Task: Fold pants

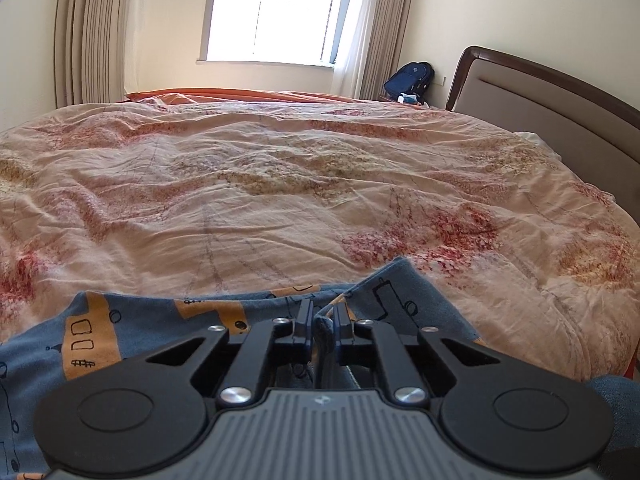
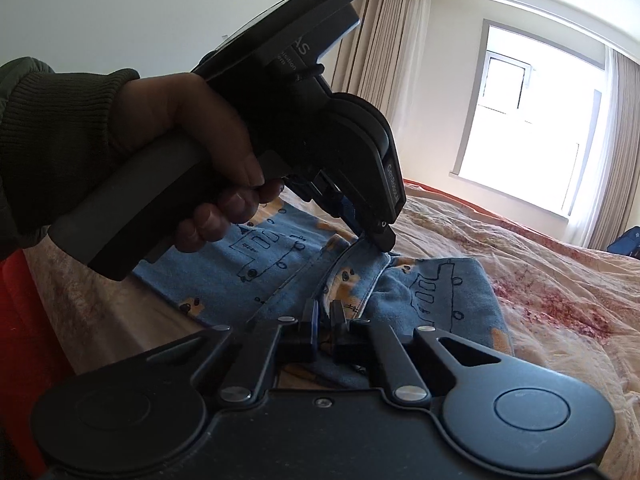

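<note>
Readable text: only on the left-hand tongs, seen from the right wrist camera

The left tongs (image 2: 378, 236) carry white lettering along the side edge of their front housing, toward 3 o'clock, reading roughly "GenRobot". Higher up on the body, toward 12 o'clock, stand the large letters "AS" and smaller print ending "…isition", the rest cut off. The left wrist view shows nothing legible.

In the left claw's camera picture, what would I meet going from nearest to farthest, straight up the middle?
Left claw, pinching a fold of cloth → blue pants with orange vehicle prints → rumpled floral quilt → orange sheet at the bed's far edge → bright window.
</note>
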`<control>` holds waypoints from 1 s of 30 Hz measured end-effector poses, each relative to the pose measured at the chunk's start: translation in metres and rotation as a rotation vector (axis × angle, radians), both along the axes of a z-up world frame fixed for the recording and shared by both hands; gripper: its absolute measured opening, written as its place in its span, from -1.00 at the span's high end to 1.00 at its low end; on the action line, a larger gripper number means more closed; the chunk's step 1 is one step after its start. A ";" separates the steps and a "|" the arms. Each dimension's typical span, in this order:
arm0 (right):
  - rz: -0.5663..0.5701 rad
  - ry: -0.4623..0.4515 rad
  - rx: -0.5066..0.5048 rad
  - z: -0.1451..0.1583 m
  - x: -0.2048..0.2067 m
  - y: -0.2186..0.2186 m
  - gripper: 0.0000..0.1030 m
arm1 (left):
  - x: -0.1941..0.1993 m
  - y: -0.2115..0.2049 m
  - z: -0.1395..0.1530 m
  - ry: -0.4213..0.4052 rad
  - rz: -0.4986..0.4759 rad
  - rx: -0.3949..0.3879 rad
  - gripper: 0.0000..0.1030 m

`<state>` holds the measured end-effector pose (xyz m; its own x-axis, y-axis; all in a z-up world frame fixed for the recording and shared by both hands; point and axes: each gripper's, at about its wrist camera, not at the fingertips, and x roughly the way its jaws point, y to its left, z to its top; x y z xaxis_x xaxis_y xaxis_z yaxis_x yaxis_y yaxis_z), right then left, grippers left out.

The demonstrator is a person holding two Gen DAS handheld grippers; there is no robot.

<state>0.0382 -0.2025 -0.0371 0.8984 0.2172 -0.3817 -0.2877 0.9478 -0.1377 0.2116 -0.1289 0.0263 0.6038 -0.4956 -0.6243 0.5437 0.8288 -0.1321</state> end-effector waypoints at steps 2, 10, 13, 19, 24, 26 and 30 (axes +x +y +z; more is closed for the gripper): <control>0.002 -0.007 0.019 0.003 -0.003 -0.002 0.93 | -0.004 0.001 0.005 -0.004 -0.005 -0.008 0.83; 0.094 -0.030 0.103 0.013 -0.019 -0.001 1.00 | 0.000 0.036 0.007 0.082 0.016 -0.074 0.84; 0.121 -0.001 0.106 0.009 -0.016 0.003 1.00 | 0.005 0.041 -0.005 0.103 0.039 -0.068 0.83; 0.078 -0.021 0.097 0.010 -0.020 0.000 0.75 | 0.007 0.036 -0.013 0.106 0.041 -0.079 0.83; 0.045 -0.037 0.079 0.011 -0.028 0.001 0.52 | 0.010 0.029 -0.009 0.086 0.029 -0.051 0.83; 0.021 -0.049 0.071 0.012 -0.033 0.003 0.44 | 0.011 0.029 -0.010 0.091 0.031 -0.054 0.83; 0.035 0.012 0.060 0.007 -0.030 0.008 0.44 | 0.011 0.031 -0.011 0.096 0.036 -0.065 0.83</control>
